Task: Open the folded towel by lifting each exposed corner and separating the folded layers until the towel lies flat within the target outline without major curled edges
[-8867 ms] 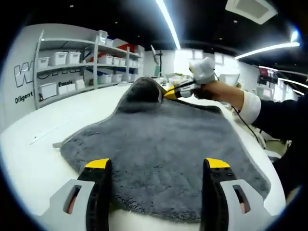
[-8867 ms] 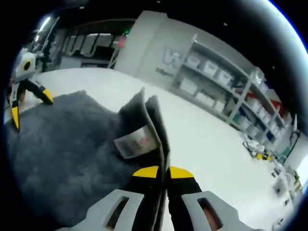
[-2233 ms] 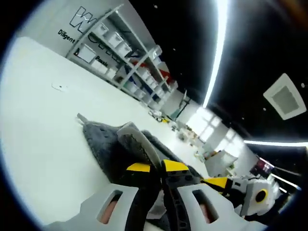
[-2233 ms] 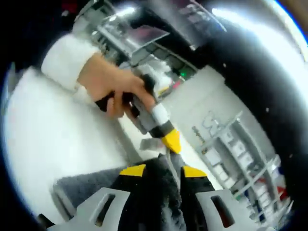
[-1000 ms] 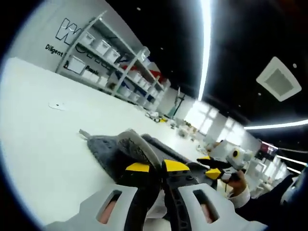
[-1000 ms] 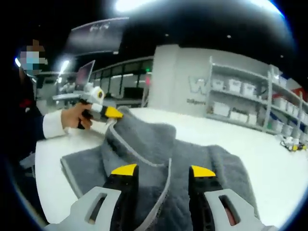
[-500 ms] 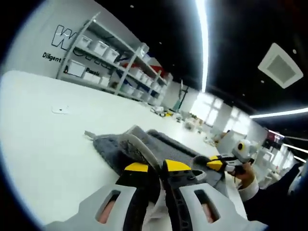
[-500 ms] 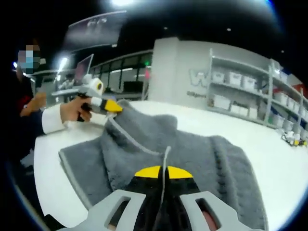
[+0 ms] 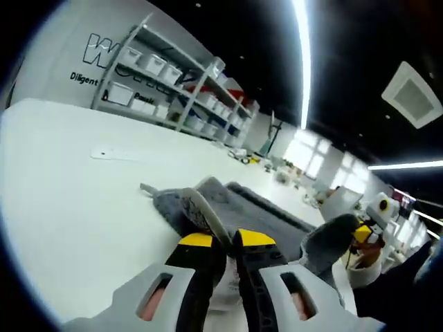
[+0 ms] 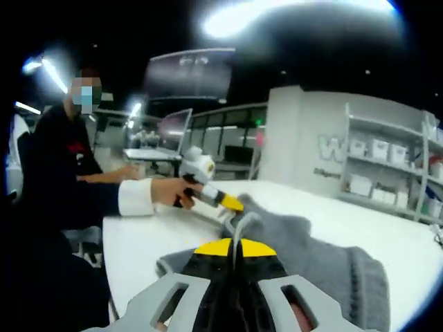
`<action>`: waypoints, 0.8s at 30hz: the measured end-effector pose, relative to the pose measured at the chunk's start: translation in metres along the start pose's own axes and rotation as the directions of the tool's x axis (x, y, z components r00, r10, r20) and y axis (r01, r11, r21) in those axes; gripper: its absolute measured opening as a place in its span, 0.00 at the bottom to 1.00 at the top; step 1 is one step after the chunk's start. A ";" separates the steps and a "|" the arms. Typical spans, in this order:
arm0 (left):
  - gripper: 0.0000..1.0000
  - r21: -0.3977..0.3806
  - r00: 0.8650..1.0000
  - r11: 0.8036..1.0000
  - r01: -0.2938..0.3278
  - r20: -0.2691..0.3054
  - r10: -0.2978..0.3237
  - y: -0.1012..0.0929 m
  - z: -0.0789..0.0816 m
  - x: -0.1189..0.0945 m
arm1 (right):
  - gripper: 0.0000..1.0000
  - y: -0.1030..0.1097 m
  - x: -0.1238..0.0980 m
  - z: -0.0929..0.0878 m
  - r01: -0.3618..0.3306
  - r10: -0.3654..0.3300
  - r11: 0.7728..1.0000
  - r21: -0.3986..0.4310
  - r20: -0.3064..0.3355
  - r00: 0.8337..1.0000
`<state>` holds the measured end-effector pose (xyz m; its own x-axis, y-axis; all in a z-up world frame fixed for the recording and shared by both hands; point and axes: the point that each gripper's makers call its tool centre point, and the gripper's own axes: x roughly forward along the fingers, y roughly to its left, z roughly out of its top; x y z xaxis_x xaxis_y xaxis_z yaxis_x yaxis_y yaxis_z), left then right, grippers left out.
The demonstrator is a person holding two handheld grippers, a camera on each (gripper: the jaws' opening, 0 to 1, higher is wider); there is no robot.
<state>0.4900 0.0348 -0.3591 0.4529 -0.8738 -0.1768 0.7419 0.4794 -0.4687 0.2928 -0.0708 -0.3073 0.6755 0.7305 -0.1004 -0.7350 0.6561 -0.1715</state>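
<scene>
In the left gripper view, the left gripper [image 9: 225, 240] has its yellow-tipped jaws clenched on a lifted corner of the grey fluffy towel [image 9: 259, 211], which lies rumpled on the white bench [image 9: 76, 200], and farther off the right gripper [image 9: 365, 234] holds up another fold. In the right gripper view, the right gripper [image 10: 234, 247] pinches the towel's pale hem [image 10: 239, 227] between closed jaws. Beyond it a hand [image 10: 168, 191] holds the left gripper [image 10: 221, 199] at a raised edge, with grey shelving [image 10: 387, 181] far behind.

Left tool [image 9: 227, 240] and right tool [image 10: 234, 247], jaws closed together, each pinching cloth.
</scene>
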 end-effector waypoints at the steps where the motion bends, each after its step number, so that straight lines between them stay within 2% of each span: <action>1: 0.10 -0.006 1.000 1.000 -0.005 0.003 0.005 0.003 0.000 -0.002 | 0.00 0.011 0.003 0.000 -0.031 0.030 0.999 -0.019 -0.011 0.999; 3: 0.10 -0.018 1.000 1.000 -0.016 0.010 0.017 0.008 0.003 -0.006 | 0.00 0.027 0.009 0.001 -0.065 0.063 0.996 -0.068 -0.032 0.997; 5: 0.10 -0.023 1.000 0.999 -0.023 0.013 0.023 0.012 0.006 -0.009 | 0.00 0.040 0.017 0.004 -0.086 0.084 0.993 -0.085 -0.025 0.996; 7: 0.10 -0.028 1.000 0.999 -0.025 0.017 0.026 0.014 0.007 -0.010 | 0.00 0.054 0.024 0.003 -0.129 0.124 0.982 -0.139 -0.044 0.991; 14: 0.10 -0.047 0.999 0.998 -0.044 0.024 0.045 0.026 0.010 -0.014 | 0.00 0.070 0.036 0.000 -0.151 0.143 0.975 -0.162 -0.056 0.988; 20: 0.09 -0.050 0.998 0.998 -0.047 0.049 0.050 0.023 0.014 -0.013 | 0.00 0.078 0.043 0.000 -0.152 0.147 0.970 -0.190 -0.042 0.988; 22: 0.07 -0.010 0.996 1.000 -0.026 0.087 0.027 0.016 0.019 -0.013 | 0.00 0.082 0.046 0.000 -0.148 0.143 0.968 -0.203 -0.041 0.989; 24: 0.07 -0.009 0.995 0.999 -0.033 0.089 0.034 0.016 0.021 -0.014 | 0.00 0.093 0.050 -0.002 -0.174 0.166 0.962 -0.210 -0.052 0.985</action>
<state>0.5060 0.0563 -0.3463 0.5199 -0.8464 -0.1151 0.7220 0.5075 -0.4703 0.2585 0.0261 -0.3303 0.5459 0.8186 -0.1786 -0.8120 0.4644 -0.3534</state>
